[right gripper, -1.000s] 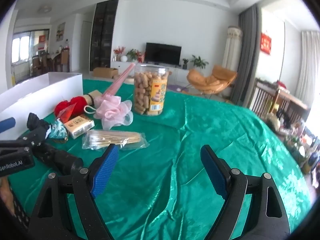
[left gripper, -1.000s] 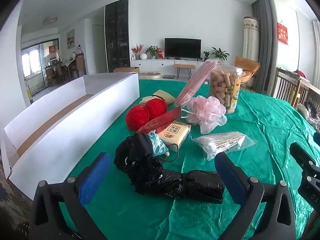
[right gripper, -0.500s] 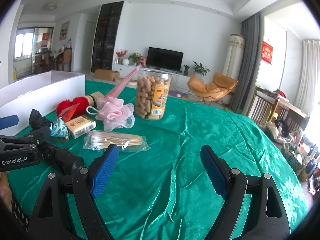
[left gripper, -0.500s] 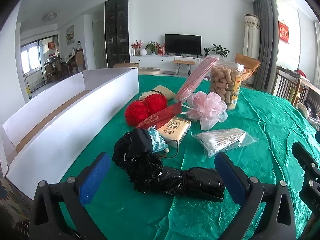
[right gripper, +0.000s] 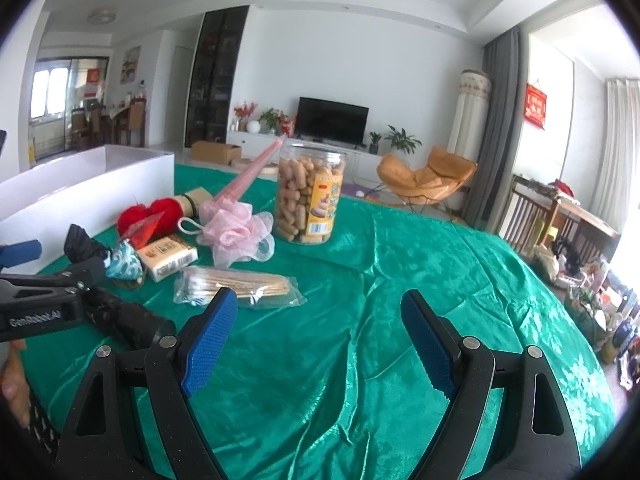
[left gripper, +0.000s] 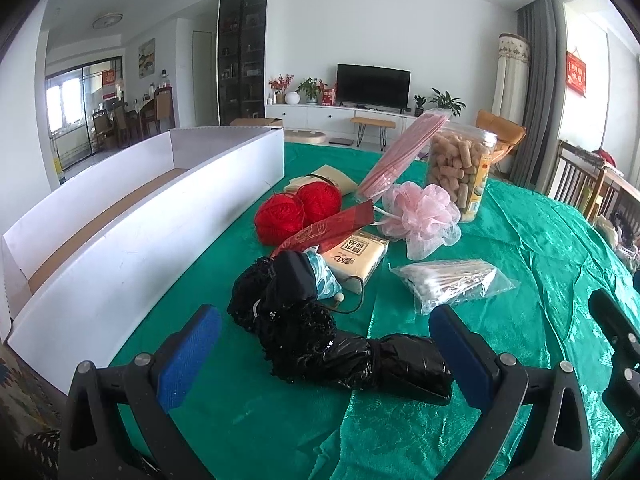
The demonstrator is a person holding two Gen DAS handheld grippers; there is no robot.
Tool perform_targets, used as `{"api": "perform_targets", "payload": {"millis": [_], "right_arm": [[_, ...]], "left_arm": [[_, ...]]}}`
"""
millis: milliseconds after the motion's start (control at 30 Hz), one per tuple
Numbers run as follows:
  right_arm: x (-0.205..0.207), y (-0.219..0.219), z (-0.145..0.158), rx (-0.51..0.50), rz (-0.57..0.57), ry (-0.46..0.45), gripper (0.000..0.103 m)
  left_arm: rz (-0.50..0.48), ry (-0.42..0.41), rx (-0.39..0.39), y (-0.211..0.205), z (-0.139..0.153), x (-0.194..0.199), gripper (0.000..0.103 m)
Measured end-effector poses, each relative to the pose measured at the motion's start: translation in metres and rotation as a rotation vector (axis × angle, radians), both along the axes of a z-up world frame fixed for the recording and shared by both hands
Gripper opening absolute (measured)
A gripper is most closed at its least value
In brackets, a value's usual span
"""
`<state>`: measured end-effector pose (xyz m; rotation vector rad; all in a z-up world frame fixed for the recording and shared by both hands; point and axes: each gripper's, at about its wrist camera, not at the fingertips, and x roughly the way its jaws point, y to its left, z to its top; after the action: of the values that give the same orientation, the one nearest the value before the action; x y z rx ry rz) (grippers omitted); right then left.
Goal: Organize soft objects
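A pile of objects lies on a green tablecloth point(left gripper: 260, 420). Nearest my open, empty left gripper point(left gripper: 324, 344) is a black bundle of mesh and rolled plastic point(left gripper: 320, 332). Behind it lie a blue patterned pouch point(left gripper: 326, 276), a tissue pack point(left gripper: 356, 254), two red yarn balls point(left gripper: 298, 212) and a pink bath pouf point(left gripper: 424, 216). My right gripper point(right gripper: 316, 328) is open and empty above bare cloth, right of the pile. The pouf point(right gripper: 236, 232) and yarn point(right gripper: 154, 210) also show in the right wrist view.
A long white open box point(left gripper: 132, 240) stands along the table's left side. A bag of cotton swabs point(left gripper: 448, 284), a clear snack jar point(left gripper: 460, 172), a pink stick bundle point(left gripper: 400, 156) and a red packet point(left gripper: 328, 228) lie among the pile. The left gripper's body point(right gripper: 44, 300) shows at left.
Both grippers have risen and tilted slightly, so the pile sits a little lower in view. Nothing on the table has moved and both stay open.
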<state>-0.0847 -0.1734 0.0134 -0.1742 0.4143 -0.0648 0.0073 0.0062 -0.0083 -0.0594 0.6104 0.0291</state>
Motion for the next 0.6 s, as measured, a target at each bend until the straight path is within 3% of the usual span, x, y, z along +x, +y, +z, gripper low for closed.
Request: {"api": "perform_targets", "payload": {"millis": [600], "right_arm": [[-0.0003,-0.0040,0.0019,0.014,0.003,-0.001,0.086]], "left_arm": [[0.002,0.009,0.005,-0.0005,-0.0007,0.0006,0.103]]}}
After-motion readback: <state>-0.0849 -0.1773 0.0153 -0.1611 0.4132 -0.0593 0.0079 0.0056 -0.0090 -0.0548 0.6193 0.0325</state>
